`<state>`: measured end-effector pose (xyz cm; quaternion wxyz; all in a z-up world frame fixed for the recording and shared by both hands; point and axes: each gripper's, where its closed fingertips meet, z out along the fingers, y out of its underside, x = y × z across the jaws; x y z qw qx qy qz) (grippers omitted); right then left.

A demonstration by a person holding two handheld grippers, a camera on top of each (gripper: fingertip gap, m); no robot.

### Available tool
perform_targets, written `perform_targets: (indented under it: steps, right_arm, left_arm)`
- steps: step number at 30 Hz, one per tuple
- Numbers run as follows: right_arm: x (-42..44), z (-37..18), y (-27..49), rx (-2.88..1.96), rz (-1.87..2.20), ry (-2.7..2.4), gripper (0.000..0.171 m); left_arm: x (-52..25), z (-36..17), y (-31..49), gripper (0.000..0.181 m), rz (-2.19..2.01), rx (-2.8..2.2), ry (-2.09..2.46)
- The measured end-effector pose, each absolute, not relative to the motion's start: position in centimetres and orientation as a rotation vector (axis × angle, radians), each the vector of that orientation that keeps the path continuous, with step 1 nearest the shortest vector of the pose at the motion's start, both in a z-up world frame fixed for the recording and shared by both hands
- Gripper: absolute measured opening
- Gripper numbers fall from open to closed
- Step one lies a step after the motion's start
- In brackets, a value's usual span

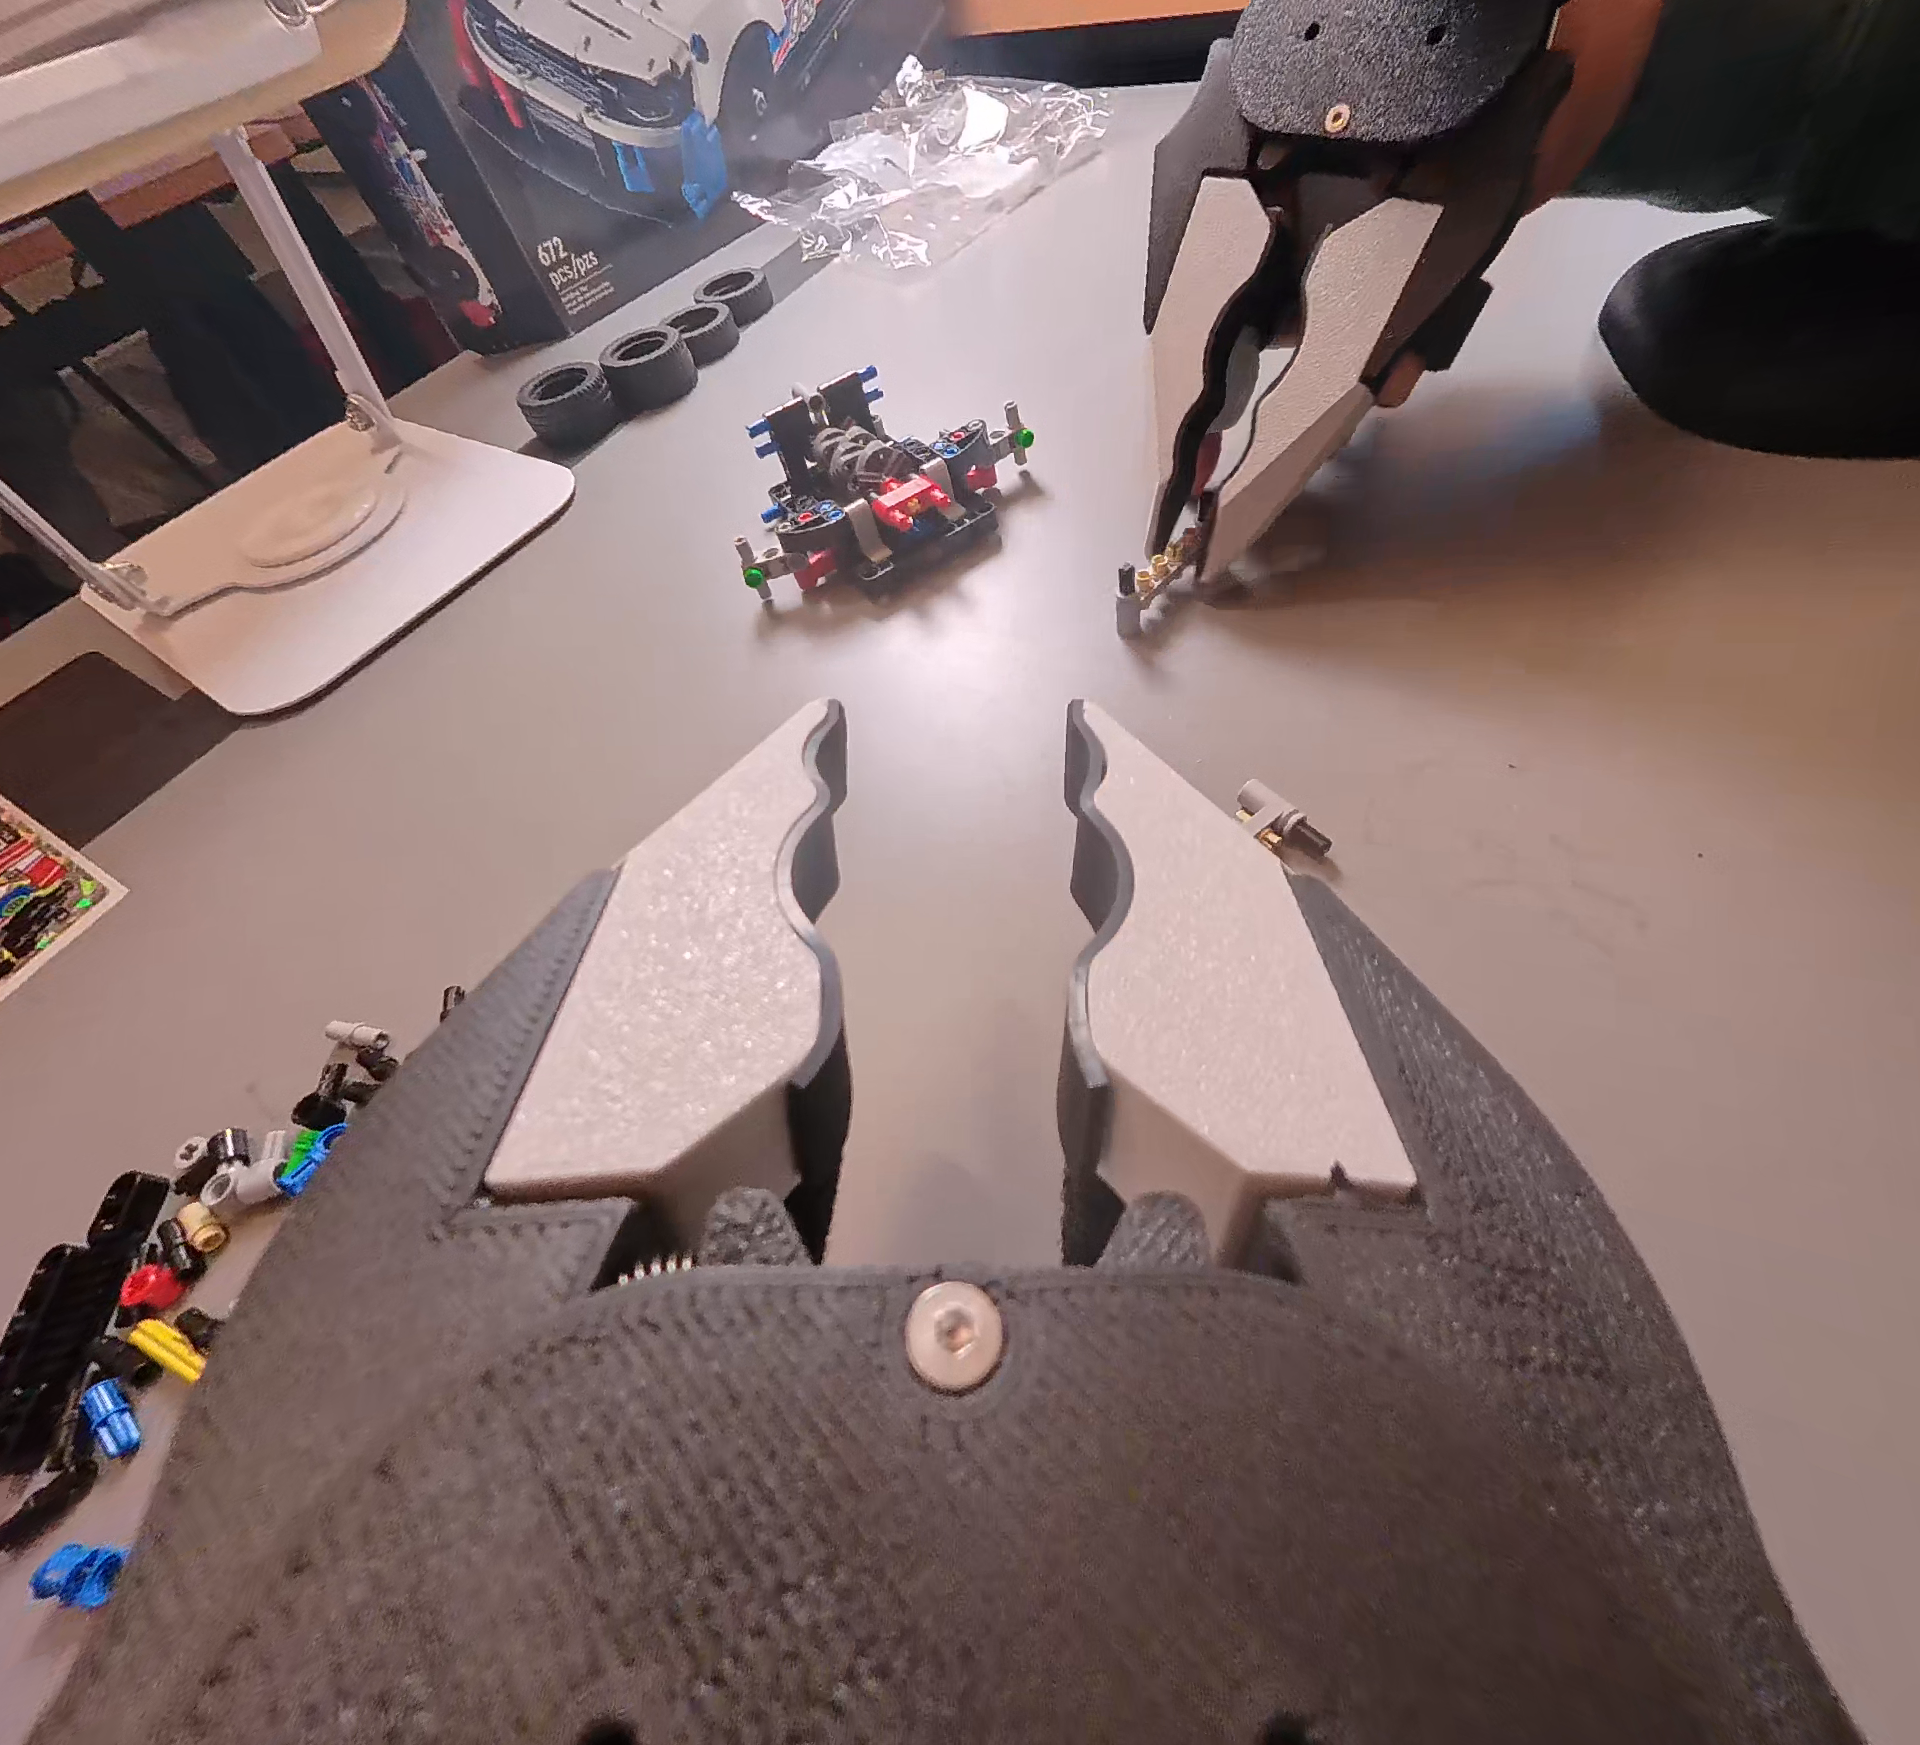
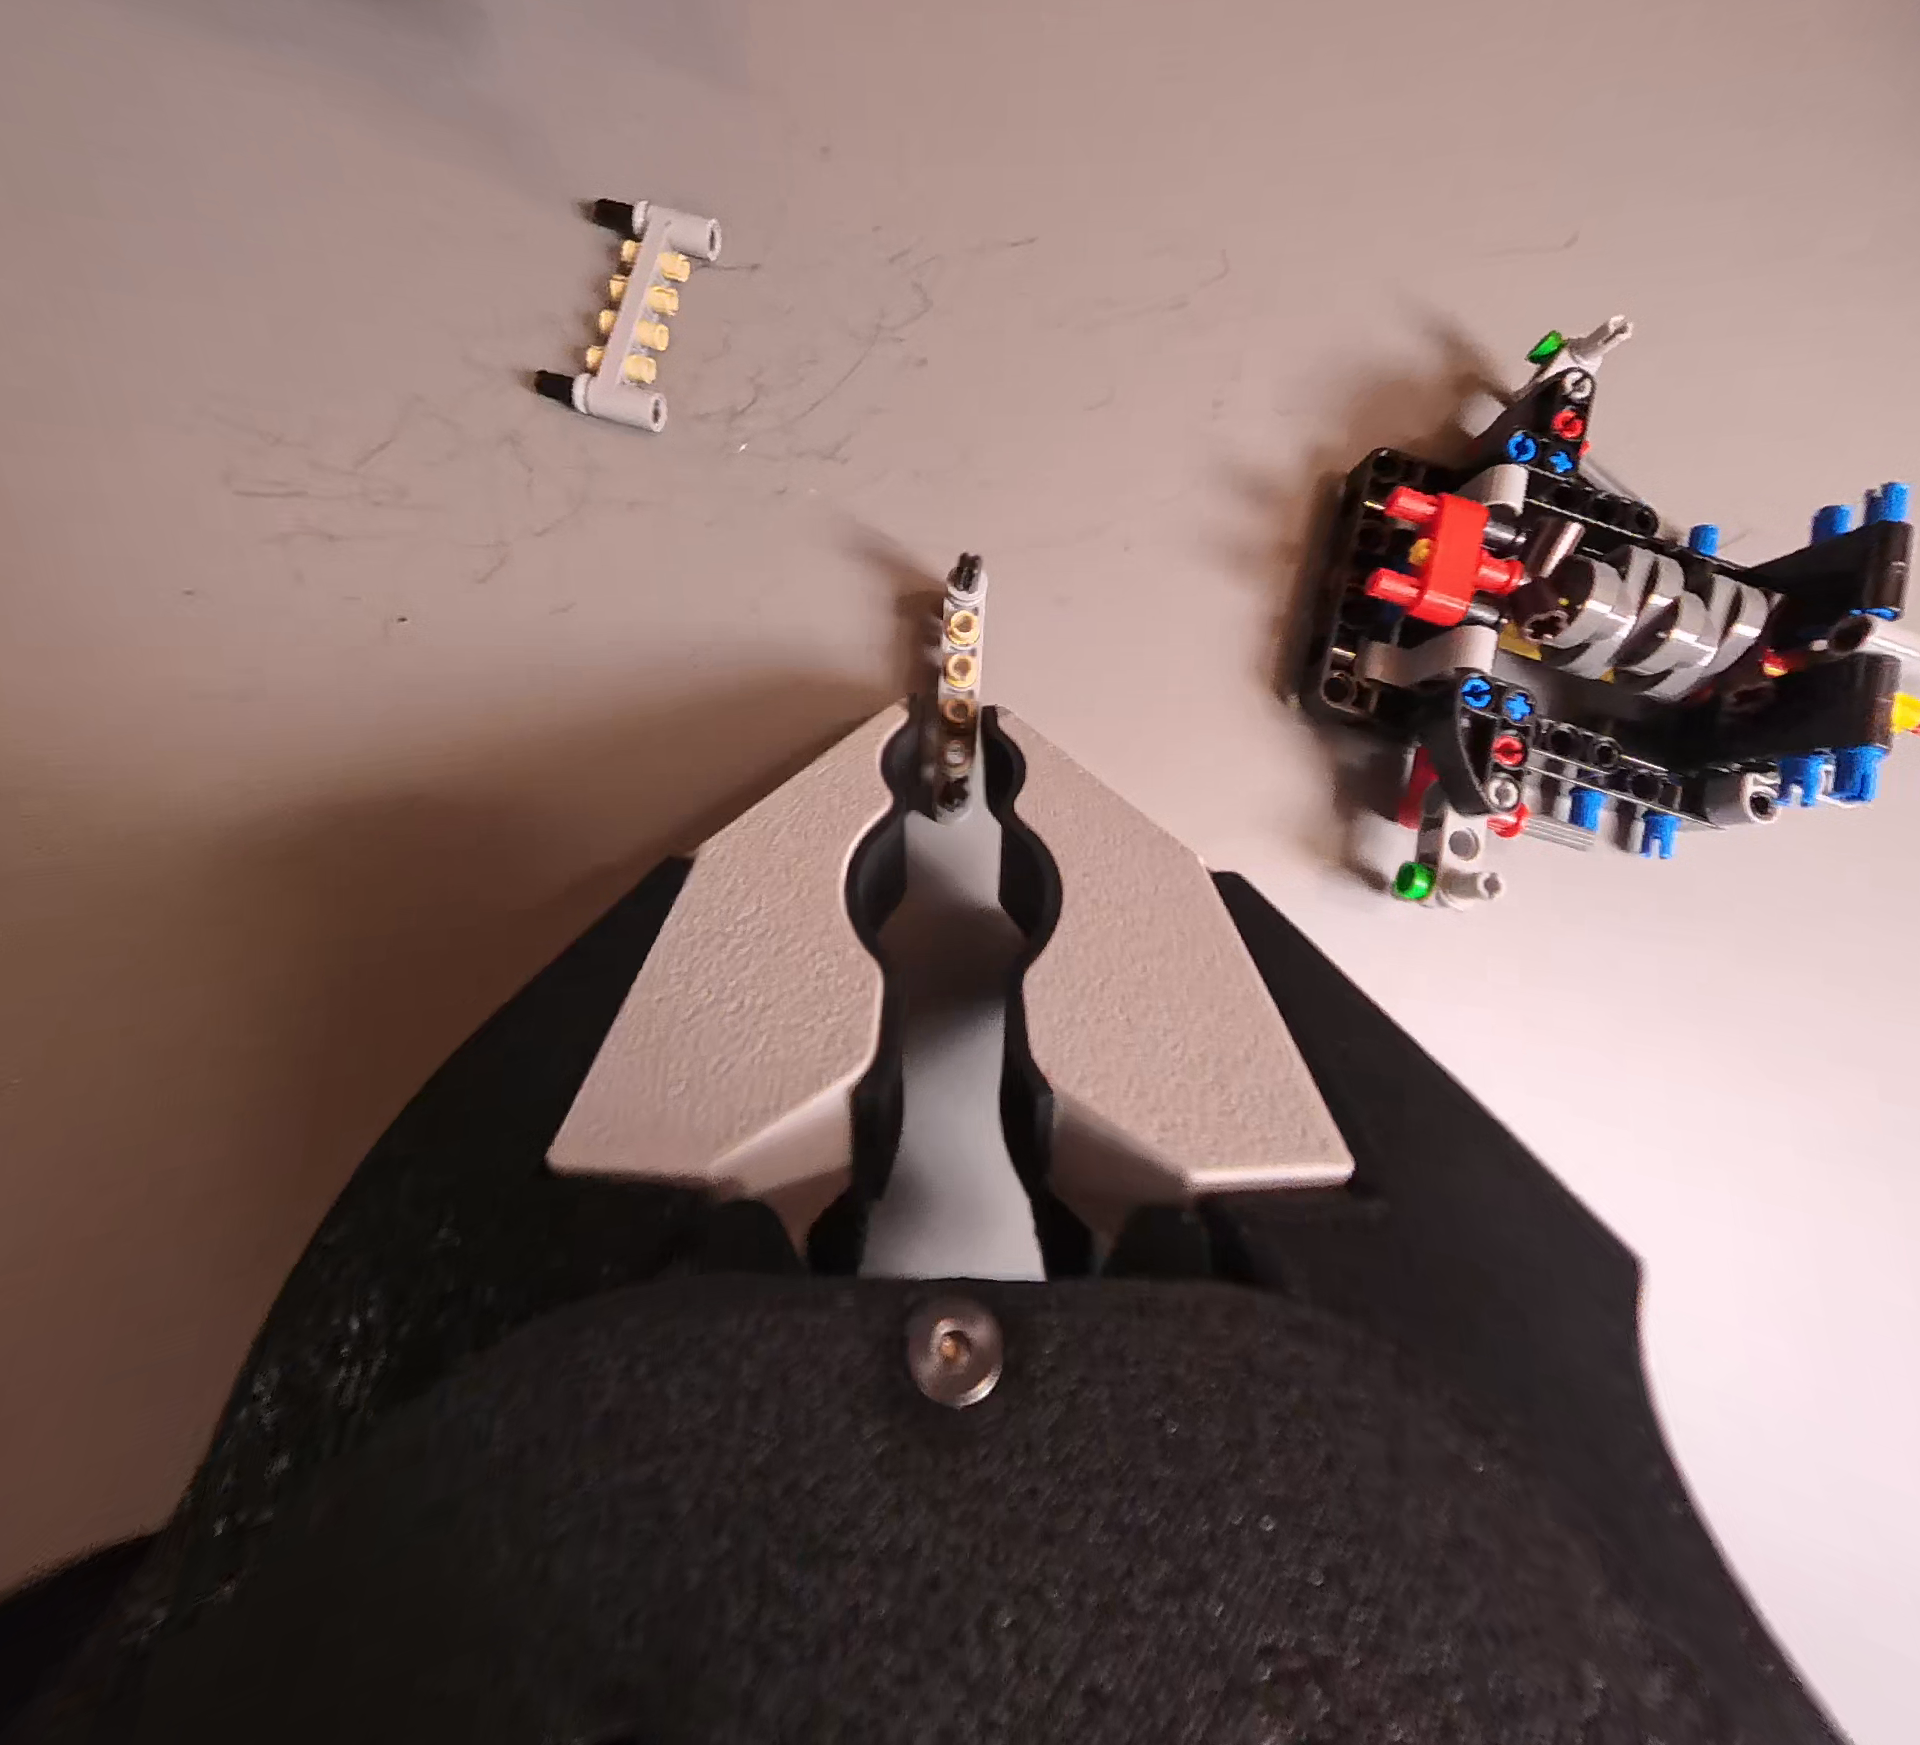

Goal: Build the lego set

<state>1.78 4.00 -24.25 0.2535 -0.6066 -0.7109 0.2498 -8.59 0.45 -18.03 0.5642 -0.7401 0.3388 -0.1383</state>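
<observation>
Between the right tool's (image 2: 951,739) closed tips, a light grey pinned beam with tan pegs (image 2: 958,656) is clamped, its far end low over the grey surface (image 2: 1143,137). Just beside it sits the black, red and blue part-built chassis (image 2: 1600,646); a second grey beam with tan pegs (image 2: 639,313) lies apart. Left tool (image 1: 954,739) hovers with fingers apart, holding nothing. Farther out: four black tyres (image 1: 644,355), loose small parts (image 1: 156,1259), printed set box (image 1: 665,64), clear plastic bag (image 1: 935,168).
</observation>
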Motion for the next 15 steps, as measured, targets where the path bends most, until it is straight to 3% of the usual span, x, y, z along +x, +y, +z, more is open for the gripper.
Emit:
perform_targets:
  steps: [7,11,13,15]
  right_arm:
    - [1.6,-19.5,10.2,-1.688,0.721,-1.621,0.061]
    - [0.8,-20.5,14.6,-1.756,0.629,-1.560,0.100]
    - [-0.1,-21.9,15.6,-1.795,0.611,-1.577,0.111]
    - [-0.8,-23.7,15.6,-1.835,0.607,-1.632,0.107]
  left_arm:
    - [-9.0,-17.8,0.6,0.041,-0.318,-1.738,0.779]
    - [-9.1,-18.4,0.8,0.041,-0.330,-1.763,0.780]
    - [-9.1,-18.8,0.9,0.041,-0.321,-1.776,0.785]
    - [-9.2,-19.1,1.0,0.041,-0.317,-1.790,0.782]
